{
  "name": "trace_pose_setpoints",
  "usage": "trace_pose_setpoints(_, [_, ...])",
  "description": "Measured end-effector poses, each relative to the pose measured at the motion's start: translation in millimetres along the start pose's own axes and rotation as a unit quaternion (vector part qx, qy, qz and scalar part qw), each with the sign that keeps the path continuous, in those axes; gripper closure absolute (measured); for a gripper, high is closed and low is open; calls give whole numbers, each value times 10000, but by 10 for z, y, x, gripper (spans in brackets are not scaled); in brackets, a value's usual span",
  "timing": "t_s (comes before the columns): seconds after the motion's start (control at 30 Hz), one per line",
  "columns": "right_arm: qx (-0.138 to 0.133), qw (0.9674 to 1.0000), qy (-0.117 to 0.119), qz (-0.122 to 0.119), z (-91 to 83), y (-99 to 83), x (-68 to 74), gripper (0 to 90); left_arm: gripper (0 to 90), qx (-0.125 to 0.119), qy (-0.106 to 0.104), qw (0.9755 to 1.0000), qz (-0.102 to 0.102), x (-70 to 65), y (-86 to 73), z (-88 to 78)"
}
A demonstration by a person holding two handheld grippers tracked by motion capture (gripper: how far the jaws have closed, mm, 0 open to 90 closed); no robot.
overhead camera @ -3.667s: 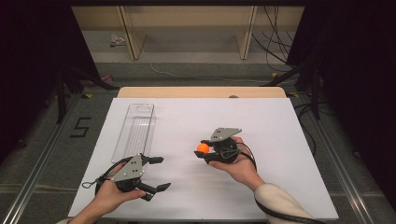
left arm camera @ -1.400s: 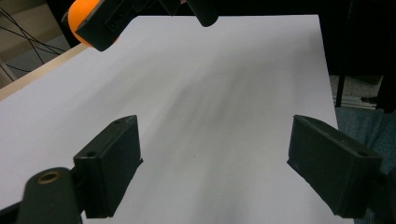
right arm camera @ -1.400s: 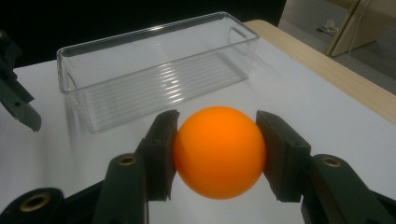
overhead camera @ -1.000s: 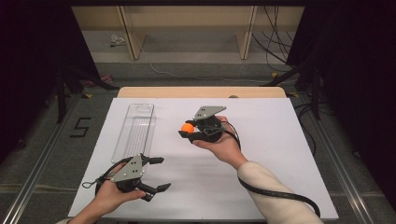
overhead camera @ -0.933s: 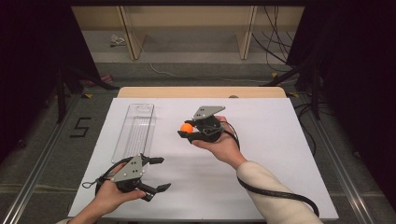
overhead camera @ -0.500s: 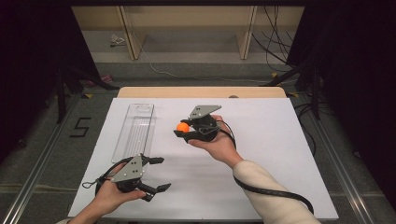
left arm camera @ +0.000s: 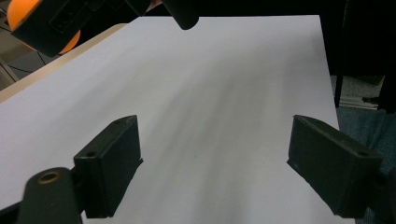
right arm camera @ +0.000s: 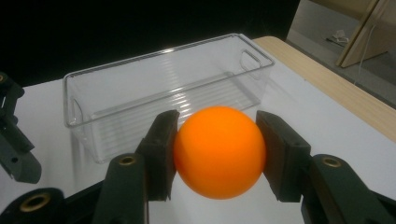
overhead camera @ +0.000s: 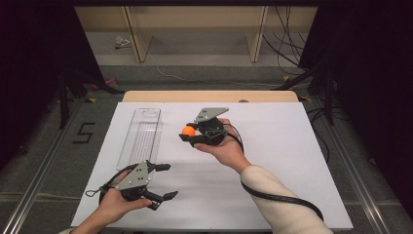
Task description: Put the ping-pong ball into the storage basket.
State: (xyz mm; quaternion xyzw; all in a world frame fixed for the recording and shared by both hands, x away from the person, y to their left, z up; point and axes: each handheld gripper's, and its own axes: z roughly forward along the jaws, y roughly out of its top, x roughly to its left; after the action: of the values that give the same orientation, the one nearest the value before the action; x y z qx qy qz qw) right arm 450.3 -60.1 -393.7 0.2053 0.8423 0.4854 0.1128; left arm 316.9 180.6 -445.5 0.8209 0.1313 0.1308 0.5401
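- The right hand-held gripper (overhead camera: 187,135) is clamped on an orange ball (overhead camera: 188,130); in the right gripper view both black pads press the ball (right arm camera: 219,151) from either side, and the ball sits squarely between them.
- In the high view this hand-held gripper hangs above the white bench (overhead camera: 272,146) near its centre, with its jaws pointing toward 9 o'clock, and the ball is at the 9 o'clock end of it.
- A clear plastic bin (overhead camera: 141,134) lies on the bench at about 9 o'clock from the ball, near but apart from it; its long axis runs from 12 to 6 o'clock.
- In the right gripper view the bin (right arm camera: 163,88) stands beyond the ball at 12 to 11 o'clock, with a handle cut-out in each short end wall.
- The left hand-held gripper (overhead camera: 163,181) is at about 7 o'clock from the ball, near the front edge of the bench; its jaws stand wide apart with nothing between them.
- In the left gripper view, bare white bench (left arm camera: 210,116) shows between those jaws, and the ball (left arm camera: 23,16) peeks out at 11 o'clock behind the right hand-held gripper.
- The near end of the bin is just beyond the left hand-held gripper, at about 12 o'clock from it.
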Motion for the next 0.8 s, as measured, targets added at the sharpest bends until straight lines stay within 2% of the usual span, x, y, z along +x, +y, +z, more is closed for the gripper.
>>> trace_pose_setpoints(0.37, [56, 10000, 20, -35, 54, 25, 8, 515, 167, 12, 5, 10000, 46, 5, 2, -3])
trace_pose_setpoints(0.8, [63, 9999, 34, -74, 91, 55, 6, 515, 169, 10, 19, 10000, 5, 8, 0, 1])
